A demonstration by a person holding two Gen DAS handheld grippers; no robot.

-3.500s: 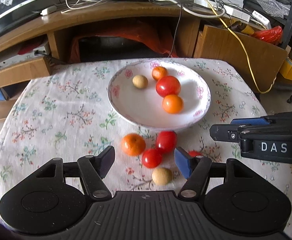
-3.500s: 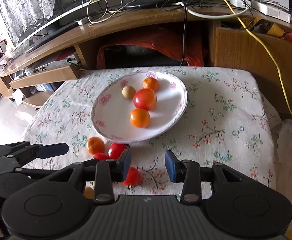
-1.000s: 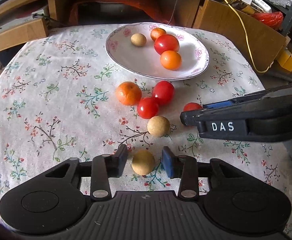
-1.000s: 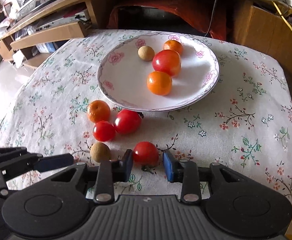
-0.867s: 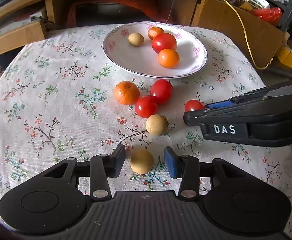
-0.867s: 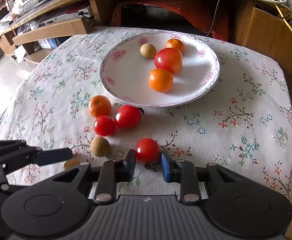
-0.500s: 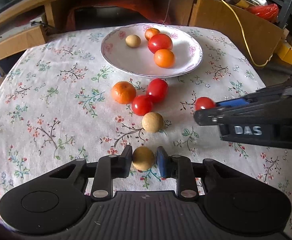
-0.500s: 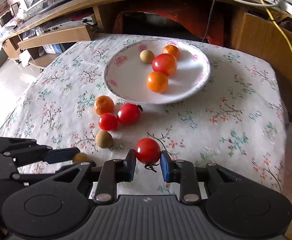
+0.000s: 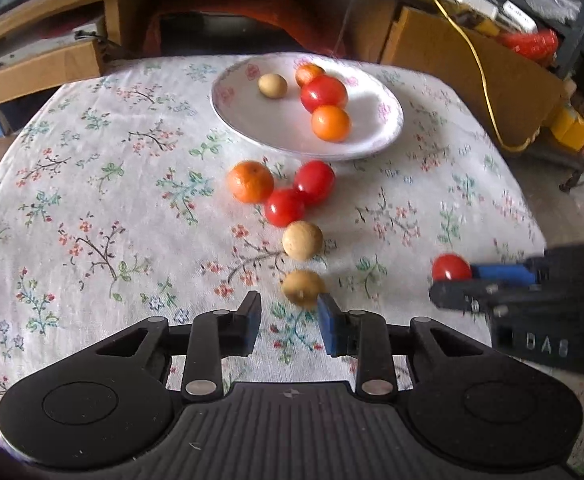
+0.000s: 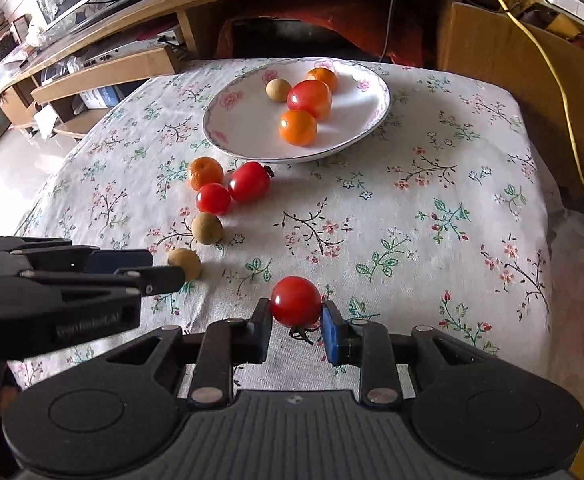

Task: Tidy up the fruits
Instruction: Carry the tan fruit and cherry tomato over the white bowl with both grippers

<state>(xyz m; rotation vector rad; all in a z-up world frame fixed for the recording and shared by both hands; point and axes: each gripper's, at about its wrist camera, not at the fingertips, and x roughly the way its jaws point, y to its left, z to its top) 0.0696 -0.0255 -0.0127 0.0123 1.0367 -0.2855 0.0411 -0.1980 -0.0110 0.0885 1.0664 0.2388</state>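
4 tomatoes (image 10: 296,306), 3 oranges (image 10: 205,172), 3 tan fruits (image 10: 207,229), 1 plate (image 10: 375,118).

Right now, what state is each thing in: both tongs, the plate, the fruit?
Left tongs: open, gripping nothing.
Small tan round fruit: loose at the left tongs' tip, blurred.
Right tongs: shut on small red tomato.
White floral-rimmed plate: upright, holding four fruits.
Orange mandarin, two red tomatoes, second tan fruit: loose on floral tablecloth.

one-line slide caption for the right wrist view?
Right gripper shut on a red tomato above the floral tablecloth, plate of fruit ahead, left gripper open beside a tan fruit.
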